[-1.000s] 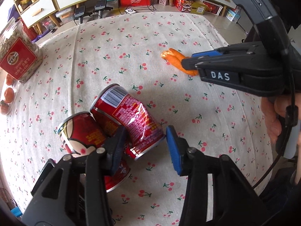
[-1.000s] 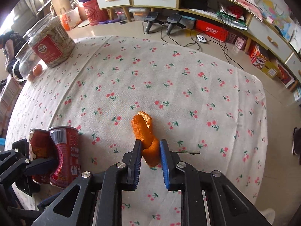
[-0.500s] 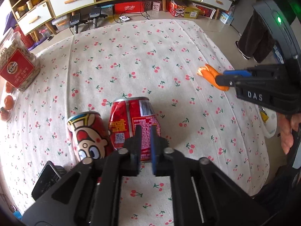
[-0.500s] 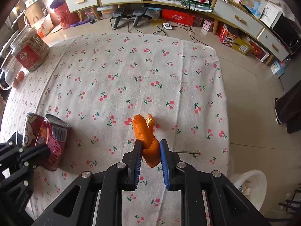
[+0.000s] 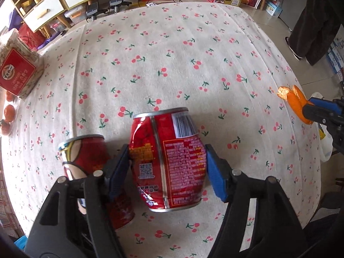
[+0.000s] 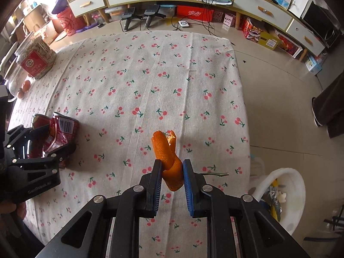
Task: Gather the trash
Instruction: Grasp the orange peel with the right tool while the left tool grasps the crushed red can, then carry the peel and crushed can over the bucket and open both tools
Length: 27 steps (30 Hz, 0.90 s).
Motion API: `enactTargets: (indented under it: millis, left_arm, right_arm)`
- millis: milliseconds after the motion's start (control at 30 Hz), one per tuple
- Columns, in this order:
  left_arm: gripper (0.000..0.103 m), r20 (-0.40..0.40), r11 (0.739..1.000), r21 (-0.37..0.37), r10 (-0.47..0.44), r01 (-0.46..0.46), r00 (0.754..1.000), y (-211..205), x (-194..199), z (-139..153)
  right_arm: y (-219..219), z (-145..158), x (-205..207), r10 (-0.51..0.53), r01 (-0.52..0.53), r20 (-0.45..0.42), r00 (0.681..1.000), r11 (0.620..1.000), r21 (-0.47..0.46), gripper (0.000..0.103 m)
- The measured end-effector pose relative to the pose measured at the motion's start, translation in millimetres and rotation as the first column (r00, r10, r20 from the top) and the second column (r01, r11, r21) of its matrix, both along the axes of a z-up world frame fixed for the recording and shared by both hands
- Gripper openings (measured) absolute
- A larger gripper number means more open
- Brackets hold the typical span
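Here the left tool (image 5: 167, 169) grips a dented red can (image 5: 167, 161), one pad pressed on each side of its body, the barcode end pointing away from the camera. The can appears raised off the cherry-print cloth of the bench (image 5: 172, 64), though how far off cannot be told. Just beside that can, on its left, stands a second red can (image 5: 86, 152) with a cartoon face on it, partly hidden behind the left tool's dark finger; it looks upright on the cloth.

The right tool (image 6: 172, 176) is closed on a curl of orange peel (image 6: 167, 150), the peel squeezed between the blue pads with its free end sticking up and forward past the fingertips. From the left wrist view the same peel (image 5: 294, 103) shows well to the right of the held can, out at the bench's edge, with the blue-tipped right tool around it.

Below and to the right of the peel, off the bench's edge, sits a white bin (image 6: 298, 185) with some scraps inside. A thin green stem (image 6: 217, 174) lies on the cloth just right of the right tool's pad. Far to the left of the held can, at the bench's far corner, stands a clear jar with a red label (image 5: 17, 73), and a few small orange fruits (image 5: 8, 111) lie near it.
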<state>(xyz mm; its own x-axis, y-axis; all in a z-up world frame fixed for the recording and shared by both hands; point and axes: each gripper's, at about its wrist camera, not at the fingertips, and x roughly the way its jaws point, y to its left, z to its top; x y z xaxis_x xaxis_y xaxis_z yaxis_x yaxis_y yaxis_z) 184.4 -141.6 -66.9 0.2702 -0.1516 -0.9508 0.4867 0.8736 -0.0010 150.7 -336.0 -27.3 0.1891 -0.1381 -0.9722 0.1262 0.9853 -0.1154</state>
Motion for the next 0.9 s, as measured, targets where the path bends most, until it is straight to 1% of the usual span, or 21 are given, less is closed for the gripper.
enactTargets:
  millis: [67,200,400,533,600,667,733,833,900]
  left_arm:
    - [0.068,0.006,1.0,-0.008,-0.001,0.001,1.0,-0.9,-3.5,2.0]
    - [0.068,-0.001,0.999,-0.052,-0.012,0.012,1.0,-7.4,-16.7,10.0]
    - [0.068,0.018,0.991,-0.109,-0.07,0.071,0.997,-28.7,-40.7,28.0]
    - [0.068,0.029,0.983,-0.144,-0.11,0.113,0.994,-45.2,-58.9,39.1]
    - [0.068,0.035,0.978,-0.158,-0.136,0.139,0.99,-55.9,-69.5,43.6]
    - [0.068,0.025,0.969,-0.178,-0.168,0.169,0.986,-68.9,-81.0,45.7]
    - [0.068,0.0,0.959,-0.203,-0.2,0.196,0.98,-84.9,-93.3,45.8]
    - [0.068,-0.036,0.94,-0.25,-0.25,0.234,0.968,-114.0,-108.6,46.1]
    - [0.068,-0.046,0.924,-0.277,-0.286,0.263,0.957,-137.4,-119.4,47.3]
  right_arm:
    - [-1.8,-0.3,-7.3,-0.004,0.004,-0.004,1.0,1.0,-0.005,0.02]
    - [-11.7,3.1,-23.7,-0.03,0.03,-0.004,1.0,0.999,-0.014,0.02]
    - [-30.2,22.2,-54.1,-0.072,0.073,0.038,0.997,0.996,-0.041,0.02]
    - [-48.5,33.6,-81.9,-0.119,0.121,0.064,0.991,0.992,-0.026,0.02]
    - [-62.4,44.2,-98.0,-0.149,0.152,0.085,0.985,0.988,-0.025,0.02]
    - [-82.1,58.2,-114.8,-0.195,0.199,0.118,0.974,0.98,-0.021,0.02]
    - [-106.7,68.0,-132.8,-0.264,0.27,0.138,0.955,0.963,-0.019,0.02]
    - [-145.8,69.5,-154.5,-0.36,0.366,0.127,0.924,0.93,-0.03,0.02]
    - [-168.4,64.8,-163.9,-0.408,0.413,0.112,0.906,0.911,-0.018,0.02]
